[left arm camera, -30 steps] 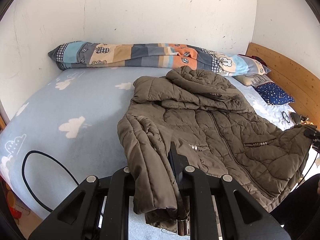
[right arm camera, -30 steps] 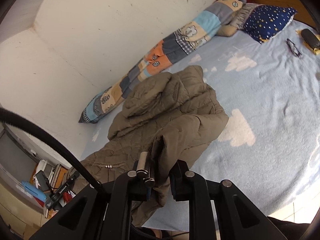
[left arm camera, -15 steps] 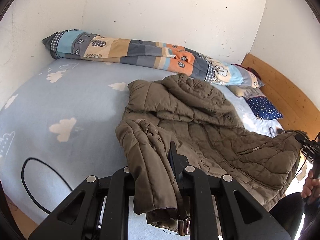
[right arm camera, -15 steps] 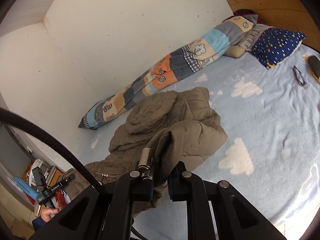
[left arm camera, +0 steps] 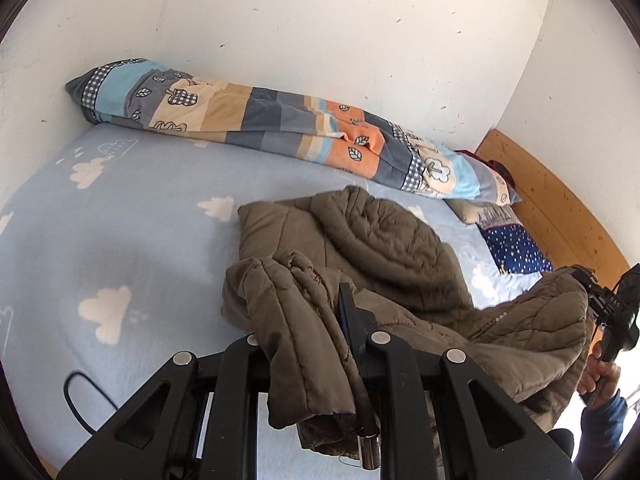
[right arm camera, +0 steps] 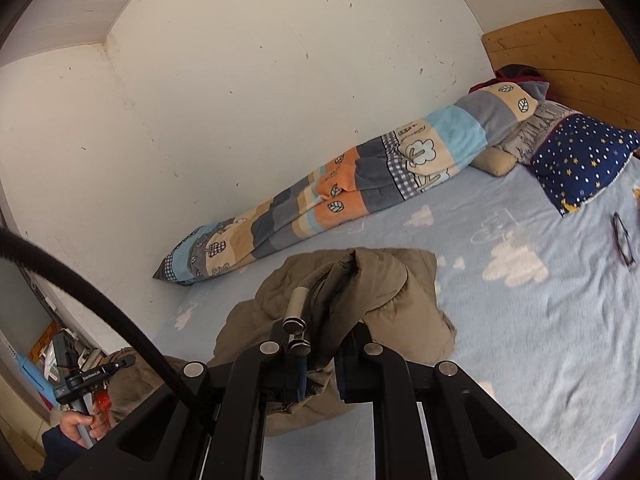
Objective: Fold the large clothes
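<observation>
Both grippers have risen since a second ago, lifting the near hem of the brown quilted jacket off the bed; more of its lower half now hangs in the air between them.

Nearest in the left wrist view, the left gripper has its jaws clenched on a bunched fold of the jacket hem, fabric draping over the frame. In the right wrist view, the right gripper is likewise clamped tight on another part of the hem, a zipper pull standing up beside it.

Beyond them, the jacket's upper part and hood lie crumpled on the blue cloud-print sheet. Farther back, a rolled patchwork blanket lies along the white wall, with a starry navy pillow by the wooden headboard and glasses on the sheet.
</observation>
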`<move>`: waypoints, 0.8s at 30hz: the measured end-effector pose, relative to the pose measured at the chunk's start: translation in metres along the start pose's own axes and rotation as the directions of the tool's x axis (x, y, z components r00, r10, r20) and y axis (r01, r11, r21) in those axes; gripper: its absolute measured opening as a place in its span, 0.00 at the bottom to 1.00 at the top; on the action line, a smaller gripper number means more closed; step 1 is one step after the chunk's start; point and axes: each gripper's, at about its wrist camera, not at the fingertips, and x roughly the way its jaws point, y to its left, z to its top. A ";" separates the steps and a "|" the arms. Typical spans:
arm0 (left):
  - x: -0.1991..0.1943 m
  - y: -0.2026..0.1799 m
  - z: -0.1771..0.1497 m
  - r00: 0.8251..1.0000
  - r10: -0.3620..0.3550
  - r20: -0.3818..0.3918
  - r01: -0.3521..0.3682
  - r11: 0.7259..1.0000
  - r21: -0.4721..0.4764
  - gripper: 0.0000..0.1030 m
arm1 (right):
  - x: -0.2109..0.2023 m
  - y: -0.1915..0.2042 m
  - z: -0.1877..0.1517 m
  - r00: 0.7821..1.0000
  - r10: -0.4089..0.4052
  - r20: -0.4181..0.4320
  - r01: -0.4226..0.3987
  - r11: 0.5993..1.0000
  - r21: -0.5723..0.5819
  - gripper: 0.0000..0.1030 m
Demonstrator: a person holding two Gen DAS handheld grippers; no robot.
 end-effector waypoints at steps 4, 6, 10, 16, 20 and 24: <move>0.023 0.009 0.029 0.999 -0.027 -0.024 0.025 0.999 -0.046 0.17 | 0.025 -0.003 0.024 1.000 -0.015 -0.005 0.015 1.000 -0.002 0.11; 0.037 0.014 0.042 0.999 -0.034 -0.038 0.032 0.998 -0.061 0.18 | 0.041 -0.006 0.036 1.000 -0.023 -0.011 0.023 1.000 0.006 0.11; 0.064 0.020 0.060 0.998 -0.029 -0.060 0.024 0.997 -0.076 0.18 | 0.070 -0.010 0.053 0.999 -0.041 -0.016 0.041 0.999 0.000 0.11; 0.107 0.026 0.080 0.996 -0.023 -0.087 0.015 0.995 -0.094 0.18 | 0.123 -0.021 0.072 0.995 -0.086 -0.047 0.086 0.996 -0.018 0.11; 0.138 0.035 0.090 0.993 -0.017 -0.119 0.002 0.992 -0.125 0.18 | 0.158 -0.033 0.078 0.990 -0.117 -0.076 0.115 0.993 -0.035 0.11; 0.175 0.041 0.103 0.986 -0.007 -0.166 -0.018 0.989 -0.150 0.18 | 0.198 -0.049 0.080 0.981 -0.153 -0.119 0.150 0.988 -0.034 0.11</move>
